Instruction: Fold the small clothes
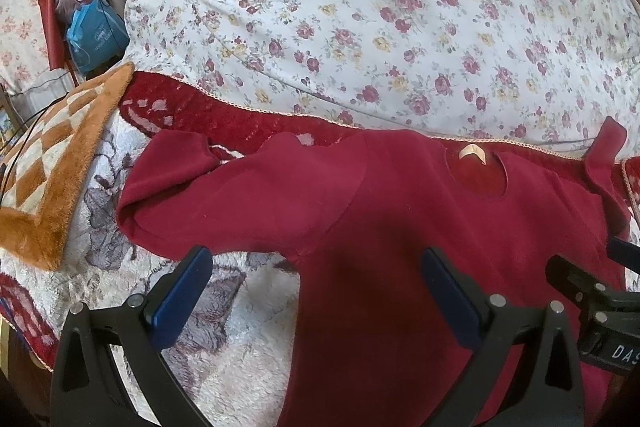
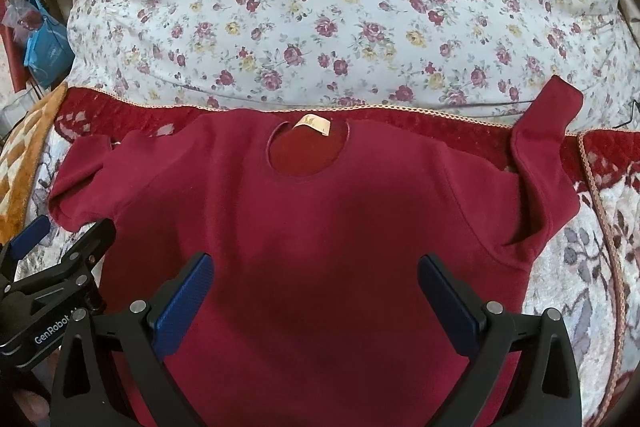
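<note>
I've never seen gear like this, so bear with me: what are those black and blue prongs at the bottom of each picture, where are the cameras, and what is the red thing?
Each picture comes from a camera on a hand-held gripper, looking along its two blue-padded fingers. One shows the left gripper, the other the right gripper. Both are open and hold nothing. Below them a small red top lies spread out, its neck label showing, sleeves out to the sides, on a patterned blanket. Behind it is a floral quilt.
</note>
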A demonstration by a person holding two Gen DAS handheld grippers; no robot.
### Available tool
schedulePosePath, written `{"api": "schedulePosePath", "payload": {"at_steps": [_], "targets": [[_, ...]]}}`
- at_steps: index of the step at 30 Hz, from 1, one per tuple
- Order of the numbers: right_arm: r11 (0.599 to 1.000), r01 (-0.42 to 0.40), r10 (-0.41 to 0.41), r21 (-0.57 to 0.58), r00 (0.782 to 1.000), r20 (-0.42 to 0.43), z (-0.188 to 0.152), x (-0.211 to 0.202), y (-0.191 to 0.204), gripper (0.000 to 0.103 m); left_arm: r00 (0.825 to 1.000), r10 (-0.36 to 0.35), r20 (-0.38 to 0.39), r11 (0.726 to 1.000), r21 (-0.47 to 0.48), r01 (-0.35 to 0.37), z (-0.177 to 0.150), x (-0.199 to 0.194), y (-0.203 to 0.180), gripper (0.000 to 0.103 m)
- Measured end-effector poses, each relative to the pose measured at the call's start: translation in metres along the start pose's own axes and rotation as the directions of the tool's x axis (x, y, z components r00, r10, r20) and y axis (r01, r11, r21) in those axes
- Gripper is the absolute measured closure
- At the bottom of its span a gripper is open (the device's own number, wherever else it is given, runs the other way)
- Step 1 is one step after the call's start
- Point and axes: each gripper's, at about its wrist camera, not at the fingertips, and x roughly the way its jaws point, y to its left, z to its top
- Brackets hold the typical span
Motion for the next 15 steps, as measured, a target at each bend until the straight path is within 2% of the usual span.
{"api": "schedulePosePath", "payload": {"at_steps": [15], "targets": [[1.000, 0.022, -0.022, 0.003, 1.000, -0.001, -0.0001, 0.0033, 0.0003, 0.000, 1.000, -0.011, -0.014, 1.000, -0.010, 0.010, 0.0000, 0.0027, -0.0012, 0.000]]}}
